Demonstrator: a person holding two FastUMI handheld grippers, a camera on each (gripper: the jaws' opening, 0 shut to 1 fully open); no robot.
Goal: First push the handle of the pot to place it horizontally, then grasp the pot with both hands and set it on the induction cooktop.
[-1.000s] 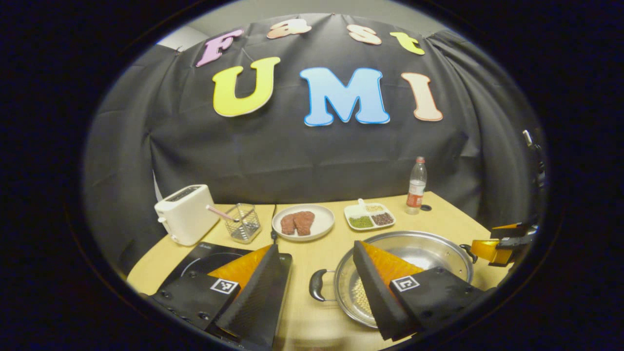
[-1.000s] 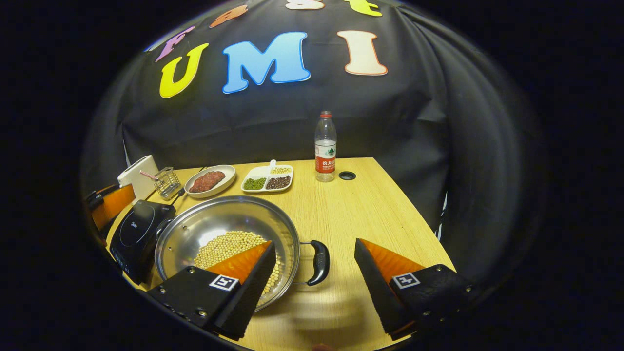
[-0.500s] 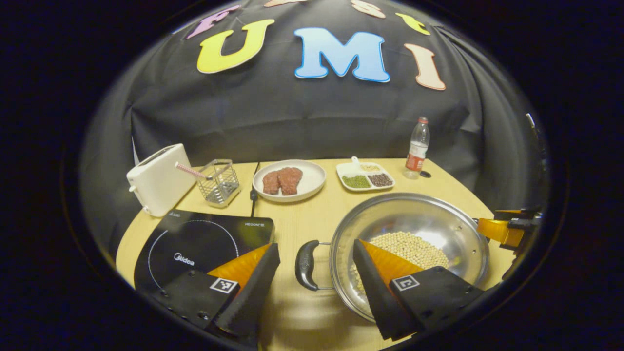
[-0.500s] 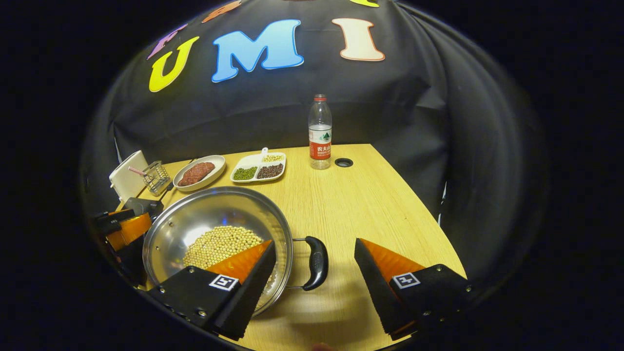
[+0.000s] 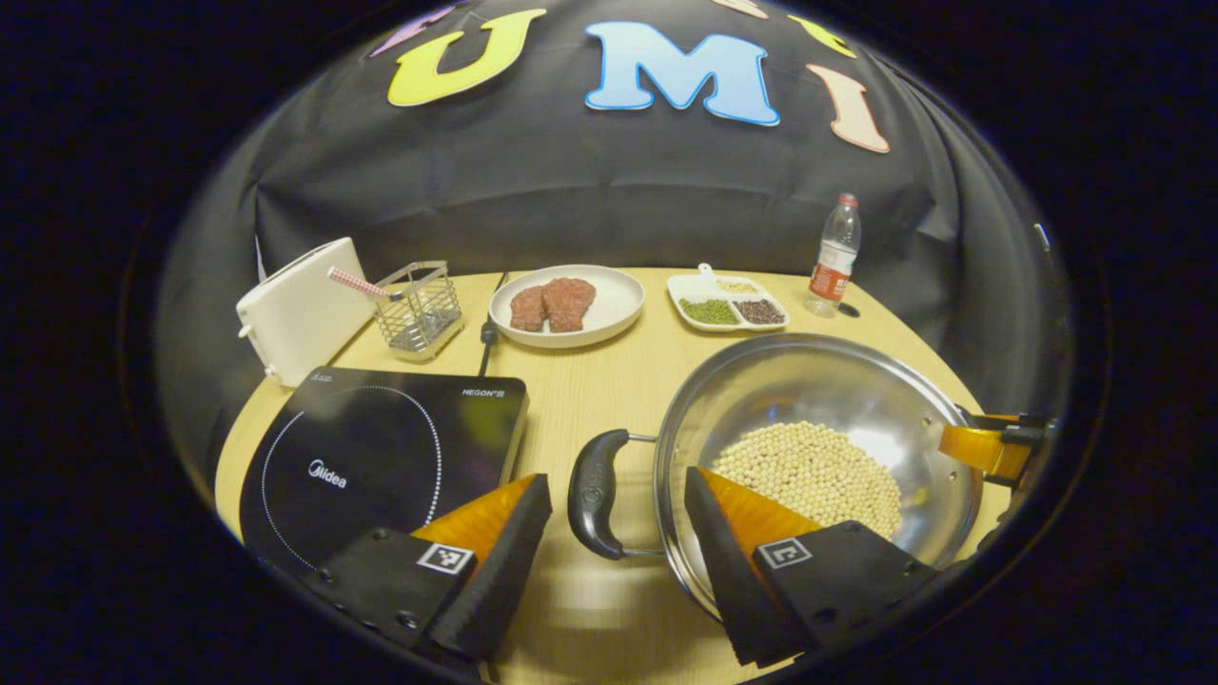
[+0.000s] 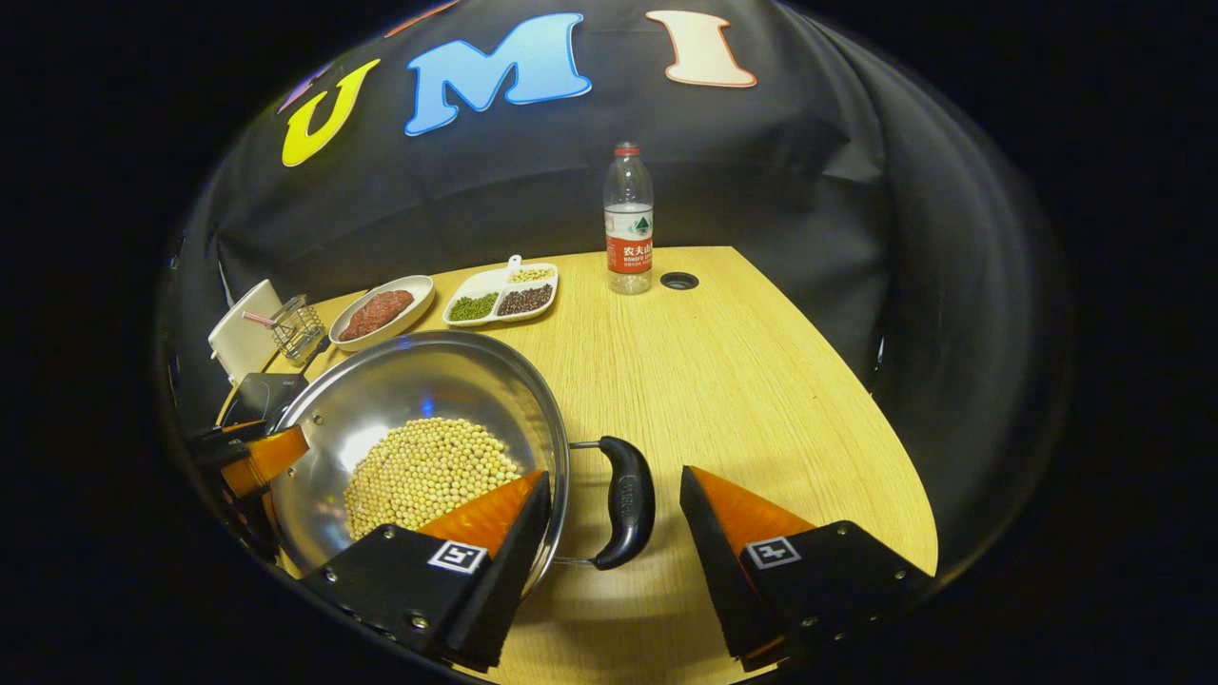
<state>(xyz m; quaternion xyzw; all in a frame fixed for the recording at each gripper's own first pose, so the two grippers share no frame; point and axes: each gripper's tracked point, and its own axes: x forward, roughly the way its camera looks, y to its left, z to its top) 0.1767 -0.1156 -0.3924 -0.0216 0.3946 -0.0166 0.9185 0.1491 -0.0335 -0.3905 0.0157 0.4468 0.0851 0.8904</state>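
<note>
The right gripper (image 6: 609, 533) stands open, its 2 fingers straddling the near black handle (image 6: 626, 499) of the round steel pot (image 6: 419, 400) of pale beans (image 6: 428, 471) on the light wooden table (image 6: 742, 381). The left gripper (image 6: 252, 457) shows at the pot's far rim.
</note>
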